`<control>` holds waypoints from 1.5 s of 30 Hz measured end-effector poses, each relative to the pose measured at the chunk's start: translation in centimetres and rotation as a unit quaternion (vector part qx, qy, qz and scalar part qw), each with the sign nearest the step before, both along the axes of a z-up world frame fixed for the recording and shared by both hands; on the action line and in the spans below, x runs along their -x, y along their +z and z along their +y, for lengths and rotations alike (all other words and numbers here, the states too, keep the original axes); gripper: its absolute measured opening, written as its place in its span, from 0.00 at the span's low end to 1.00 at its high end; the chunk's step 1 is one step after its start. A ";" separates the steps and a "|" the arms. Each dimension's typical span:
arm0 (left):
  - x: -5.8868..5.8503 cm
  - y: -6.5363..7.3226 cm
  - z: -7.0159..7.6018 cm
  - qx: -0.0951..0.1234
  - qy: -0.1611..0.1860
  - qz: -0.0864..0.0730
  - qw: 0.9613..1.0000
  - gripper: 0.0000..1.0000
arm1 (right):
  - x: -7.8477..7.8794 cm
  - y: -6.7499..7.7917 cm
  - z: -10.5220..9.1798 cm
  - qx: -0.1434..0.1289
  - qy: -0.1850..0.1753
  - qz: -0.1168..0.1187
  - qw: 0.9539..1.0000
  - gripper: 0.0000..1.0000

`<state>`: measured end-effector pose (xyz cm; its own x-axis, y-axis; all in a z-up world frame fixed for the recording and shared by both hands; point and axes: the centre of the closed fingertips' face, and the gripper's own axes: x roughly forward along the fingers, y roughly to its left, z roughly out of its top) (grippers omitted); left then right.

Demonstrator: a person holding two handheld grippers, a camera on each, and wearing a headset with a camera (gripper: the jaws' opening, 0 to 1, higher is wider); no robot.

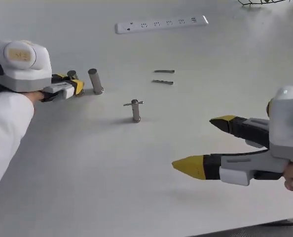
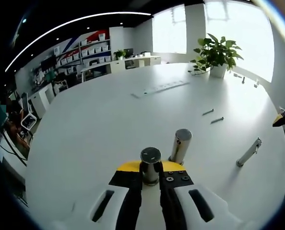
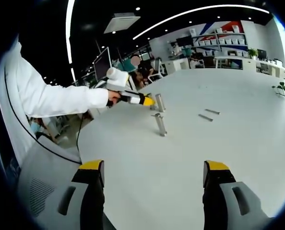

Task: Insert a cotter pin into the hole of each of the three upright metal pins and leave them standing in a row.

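The white bench (image 1: 136,192) carries everything. The right gripper (image 1: 195,143) hangs near its near edge, jaws spread wide and holding nothing. On the bench's left side the left gripper (image 1: 75,87) is clamped on an upright metal pin (image 1: 71,75). A second pin (image 1: 95,81) stands just beside it. Nearer the middle, a third pin (image 1: 135,111) has a cotter pin (image 1: 133,103) through it. Two loose cotter pins (image 1: 163,77) lie beyond, toward the far edge.

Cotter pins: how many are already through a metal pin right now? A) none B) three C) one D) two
C: the nearest metal pin carries a cotter pin through its top, while a loose cotter pin and a second loose cotter pin lie flat on the table.
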<state>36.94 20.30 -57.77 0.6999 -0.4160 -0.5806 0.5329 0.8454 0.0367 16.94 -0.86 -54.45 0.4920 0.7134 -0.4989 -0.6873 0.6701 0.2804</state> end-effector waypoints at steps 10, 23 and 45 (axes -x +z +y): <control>3.2 4.1 -0.6 0.006 -0.029 -0.027 0.999 0.10 | 0.2 0.5 0.0 0.002 0.005 -0.007 1.000 0.82; 11.6 5.7 -4.1 0.033 -0.054 -0.023 0.998 0.11 | 1.1 1.5 0.7 0.002 0.026 -0.021 0.999 0.82; 17.5 1.4 -14.5 0.041 -0.137 0.005 0.990 0.11 | 2.6 1.1 0.6 0.002 0.044 -0.023 0.999 0.82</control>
<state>19.42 5.81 -56.38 0.5489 -0.6352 -0.5434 0.7422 0.6694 -0.0327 14.34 -0.23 -53.38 0.4493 0.7535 -0.4799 -0.7558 0.6070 0.2455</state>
